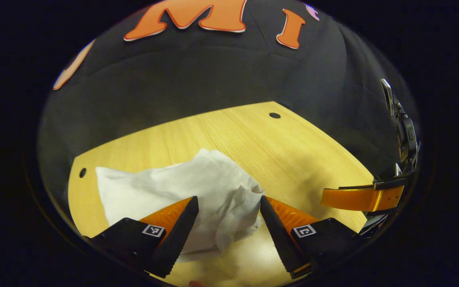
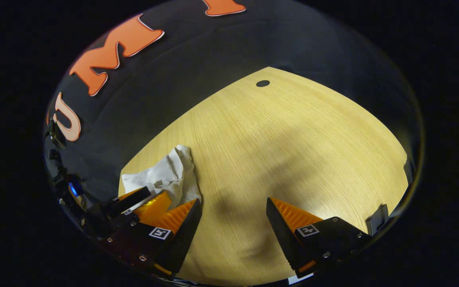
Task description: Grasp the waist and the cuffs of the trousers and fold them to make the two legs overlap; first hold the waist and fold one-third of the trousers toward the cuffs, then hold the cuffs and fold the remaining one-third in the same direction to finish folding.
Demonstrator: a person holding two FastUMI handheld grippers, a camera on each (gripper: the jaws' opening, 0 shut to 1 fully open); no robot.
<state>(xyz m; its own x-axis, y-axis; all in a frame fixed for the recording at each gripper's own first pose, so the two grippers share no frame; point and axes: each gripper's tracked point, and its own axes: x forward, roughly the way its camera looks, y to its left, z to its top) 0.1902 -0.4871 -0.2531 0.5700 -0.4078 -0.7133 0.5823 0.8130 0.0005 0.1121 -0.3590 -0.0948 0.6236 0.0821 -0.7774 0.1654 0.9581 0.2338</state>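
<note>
Your left gripper (image 1: pixel 229 205) hangs right over the crumpled white cloth trousers (image 1: pixel 181 189), its two fingers spread wide with the bunched near end of the fabric lying between them; neither finger looks to be pressing on the cloth. From that gripper the garment runs away and to the left across the pale wooden tabletop (image 1: pixel 293 147), so its long axis goes from the rumpled end under your tongs out to the flatter, squarer end near the table's far left corner. Which end is the waist and which the cuffs you cannot settle from here: the cloth is too bunched, so treat the near end as probably one of the two and check before you close.

Your right gripper (image 2: pixel 233 209) is also spread wide, holding nothing, over bare wood. In the right gripper view the trousers (image 2: pixel 165 175) lie off to its left, well apart from its fingers, with the left gripper (image 2: pixel 150 205) sitting between it and the cloth. So the left hand is plainly the nearer one; the right would have to travel left and past its partner to reach the far end.

Count: one pair of trousers, two grippers, one table, and two small dark round holes (image 1: pixel 274 115) in the tabletop, one toward each far corner.
</note>
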